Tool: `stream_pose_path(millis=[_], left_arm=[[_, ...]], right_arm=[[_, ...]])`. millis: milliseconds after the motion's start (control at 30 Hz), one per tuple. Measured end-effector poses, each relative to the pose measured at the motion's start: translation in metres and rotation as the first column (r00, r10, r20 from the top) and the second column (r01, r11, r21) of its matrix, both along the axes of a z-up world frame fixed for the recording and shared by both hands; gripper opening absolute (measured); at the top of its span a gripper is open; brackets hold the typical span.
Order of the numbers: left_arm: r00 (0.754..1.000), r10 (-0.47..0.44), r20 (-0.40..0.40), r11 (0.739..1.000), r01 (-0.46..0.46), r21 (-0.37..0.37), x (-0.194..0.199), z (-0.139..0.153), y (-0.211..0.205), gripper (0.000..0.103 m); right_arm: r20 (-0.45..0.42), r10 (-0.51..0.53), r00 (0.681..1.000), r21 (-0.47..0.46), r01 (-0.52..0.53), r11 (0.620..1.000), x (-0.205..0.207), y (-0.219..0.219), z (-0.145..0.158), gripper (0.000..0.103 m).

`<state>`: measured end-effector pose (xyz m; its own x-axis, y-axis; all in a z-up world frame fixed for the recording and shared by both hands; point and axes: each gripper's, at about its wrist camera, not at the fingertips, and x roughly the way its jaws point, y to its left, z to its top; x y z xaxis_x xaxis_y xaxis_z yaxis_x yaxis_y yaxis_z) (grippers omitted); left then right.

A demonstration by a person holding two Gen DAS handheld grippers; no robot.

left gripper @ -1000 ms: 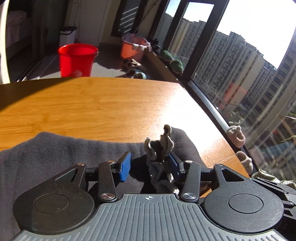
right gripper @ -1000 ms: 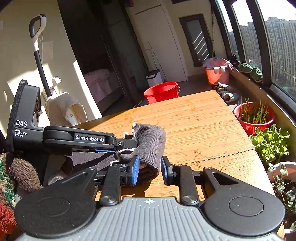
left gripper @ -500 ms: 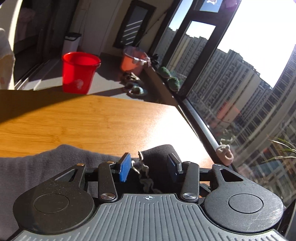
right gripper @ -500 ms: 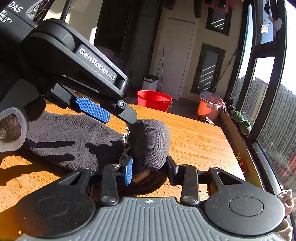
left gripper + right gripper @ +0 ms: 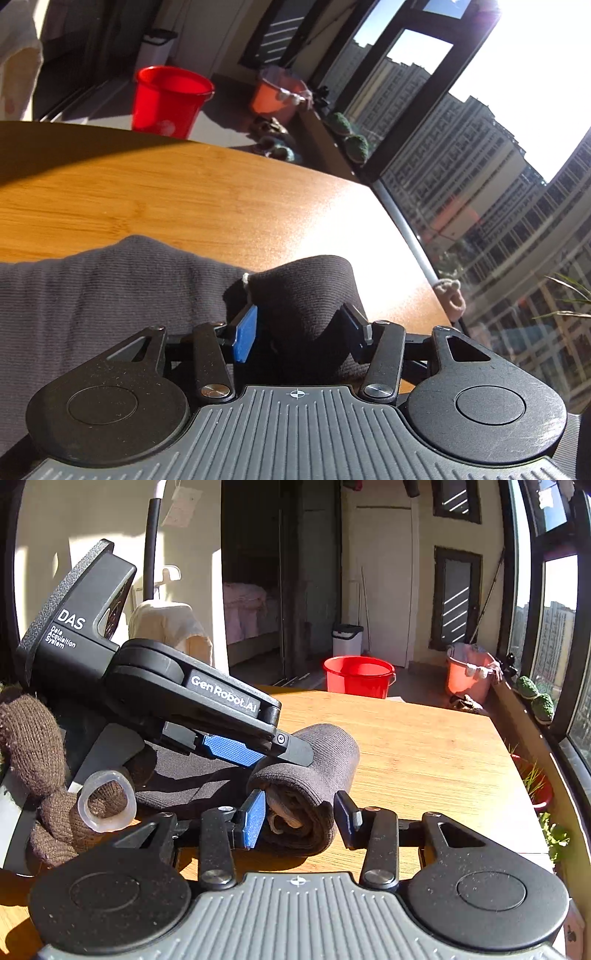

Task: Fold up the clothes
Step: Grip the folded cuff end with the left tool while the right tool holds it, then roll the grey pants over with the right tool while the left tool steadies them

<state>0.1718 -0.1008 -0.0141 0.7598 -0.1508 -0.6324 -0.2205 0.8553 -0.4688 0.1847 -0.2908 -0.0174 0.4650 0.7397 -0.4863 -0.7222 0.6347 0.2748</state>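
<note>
Rolled garment nearer; red bucket beyond

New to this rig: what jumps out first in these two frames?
The dark grey knit garment on the sunlit wooden table, its end folded over into a thick roll. Both tools crowd that roll: the left hand-held gripper has it between its open jaws, and the right hand-held gripper straddles its near end, also open. Behind the table, a bright red bucket stands on the floor.
</note>
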Motion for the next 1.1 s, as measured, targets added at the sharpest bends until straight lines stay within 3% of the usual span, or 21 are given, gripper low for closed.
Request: stream_pose_path(millis=[100,167,333,500,600,700,800,900,1033,1100], left_arm=[[1.0,0.01,0.003,0.999,-0.01,-0.03,-0.003,-0.006,0.009,0.058],[1.0,0.011,0.006,0.999,-0.011,-0.034,-0.003,-0.006,0.011,0.058],[1.0,0.016,0.013,0.998,-0.016,-0.062,-0.005,-0.011,0.02,0.056],[1.0,0.003,0.026,0.999,-0.002,-0.05,-0.004,-0.011,0.017,0.06],[1.0,-0.016,0.026,0.999,0.017,-0.032,-0.002,-0.005,0.002,0.06],[0.998,-0.038,0.057,0.999,0.039,-0.005,0.001,0.01,-0.011,0.059],[0.993,-0.046,0.109,0.999,0.044,0.022,0.0,0.029,-0.021,0.064],[0.989,-0.063,0.13,0.996,0.055,0.068,0.002,0.04,-0.031,0.068],[0.997,-0.059,0.059,0.988,0.05,0.148,0.008,0.031,-0.041,0.065],[0.999,-0.035,0.016,0.983,0.031,0.182,0.009,0.019,-0.039,0.066]], right_arm=[[-0.166,-0.052,0.985,0.133,0.075,0.988,0.021,-0.01,-0.007,0.044],[-0.214,-0.084,0.973,0.145,0.117,0.982,0.027,-0.009,-0.018,0.054],[-0.276,-0.116,0.954,0.13,0.157,0.979,0.027,0.01,-0.041,0.06],[-0.223,-0.117,0.968,0.127,0.148,0.981,0.017,0.004,-0.029,0.042],[-0.141,-0.14,0.98,0.09,0.153,0.984,0.013,0.001,-0.021,0.041],[0.017,-0.157,0.987,-0.015,0.157,0.987,0.005,0.004,-0.009,0.041],[0.18,-0.146,0.973,-0.143,0.173,0.975,-0.008,0.016,-0.004,0.041],[0.259,-0.116,0.959,-0.218,0.175,0.96,-0.019,0.03,-0.005,0.042],[0.393,-0.048,0.918,-0.306,0.18,0.935,-0.038,0.055,-0.005,0.043],[0.406,-0.029,0.914,-0.303,0.165,0.939,-0.042,0.06,-0.005,0.047]])
